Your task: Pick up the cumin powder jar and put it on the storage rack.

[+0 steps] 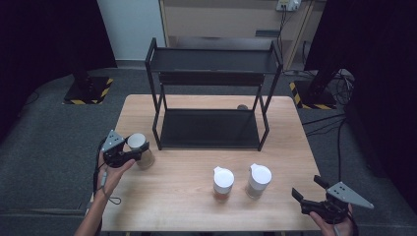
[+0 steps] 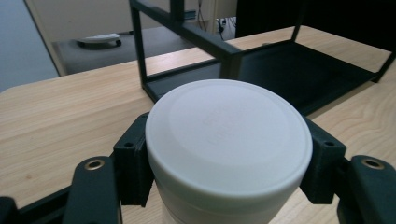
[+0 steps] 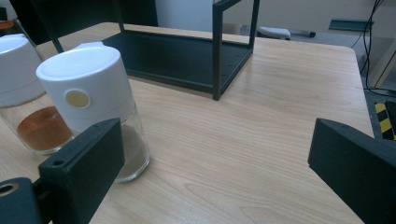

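Observation:
My left gripper (image 1: 132,154) is shut on a white-lidded jar (image 1: 139,149) at the table's left side, just left of the black rack (image 1: 211,93). In the left gripper view its black jaws press both sides of the jar's round white lid (image 2: 228,135). Two more spice jars stand near the front: one with orange-brown powder (image 1: 223,183) and one with pale brown powder (image 1: 258,180). My right gripper (image 1: 307,194) stands open at the front right corner, a little right of them. The right gripper view has the pale jar (image 3: 95,100) beside its left jaw and the orange jar (image 3: 25,93) farther left.
The black two-shelf rack (image 3: 187,56) stands at the table's back middle, both shelves bare. A small dark object (image 1: 242,107) lies behind it. Bare wooden table (image 1: 182,196) spans the front between my grippers. Cables and a hazard-striped stand base (image 1: 314,96) are on the floor at the right.

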The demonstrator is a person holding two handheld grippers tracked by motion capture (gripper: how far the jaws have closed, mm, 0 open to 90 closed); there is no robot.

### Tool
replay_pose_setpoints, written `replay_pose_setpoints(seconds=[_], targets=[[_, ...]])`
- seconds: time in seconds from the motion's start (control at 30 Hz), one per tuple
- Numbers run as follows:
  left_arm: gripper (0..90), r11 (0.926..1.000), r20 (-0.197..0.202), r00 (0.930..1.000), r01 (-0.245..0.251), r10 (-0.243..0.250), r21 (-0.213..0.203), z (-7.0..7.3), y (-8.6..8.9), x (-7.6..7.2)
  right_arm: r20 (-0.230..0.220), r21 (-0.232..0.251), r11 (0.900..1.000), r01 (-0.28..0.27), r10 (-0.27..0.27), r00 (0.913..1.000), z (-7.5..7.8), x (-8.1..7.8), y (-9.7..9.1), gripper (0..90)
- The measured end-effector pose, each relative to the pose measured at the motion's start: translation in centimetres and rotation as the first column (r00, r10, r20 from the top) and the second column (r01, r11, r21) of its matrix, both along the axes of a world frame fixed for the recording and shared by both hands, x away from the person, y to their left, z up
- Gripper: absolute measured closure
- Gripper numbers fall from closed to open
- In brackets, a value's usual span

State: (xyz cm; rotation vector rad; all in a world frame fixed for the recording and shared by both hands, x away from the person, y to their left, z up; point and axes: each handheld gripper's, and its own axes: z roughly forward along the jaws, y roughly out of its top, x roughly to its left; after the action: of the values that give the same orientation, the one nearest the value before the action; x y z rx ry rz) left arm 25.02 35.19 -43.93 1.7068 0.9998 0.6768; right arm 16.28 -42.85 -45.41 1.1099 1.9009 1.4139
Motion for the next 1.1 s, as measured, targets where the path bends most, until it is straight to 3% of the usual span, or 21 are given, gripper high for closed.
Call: replay_pose_setpoints(seconds=[0.3, 0.7, 1.1], targets=[[32.5, 0.9972, -0.002, 0.9974, 0.072, -0.072, 0.023, 1.4, -1.1, 0.3, -0.001, 0.0, 1.0, 0.0, 0.0, 1.0, 0.0, 0.0, 0.0, 4.1], [32.5, 0.9827, -0.009, 0.9832, 0.182, -0.182, 0.032, 2.9, -3.6, 2.4, 0.001, 0.003, 1.0, -0.002, 0.002, 1.0, 0.0, 0.0, -0.1, 4.1], [32.5, 0.974, -0.011, 0.9744, 0.225, -0.224, 0.027, 3.5, -6.0, 4.5, 0.002, 0.01, 0.9999, -0.003, 0.003, 1.0, -0.1, 0.0, -0.2, 4.1]])
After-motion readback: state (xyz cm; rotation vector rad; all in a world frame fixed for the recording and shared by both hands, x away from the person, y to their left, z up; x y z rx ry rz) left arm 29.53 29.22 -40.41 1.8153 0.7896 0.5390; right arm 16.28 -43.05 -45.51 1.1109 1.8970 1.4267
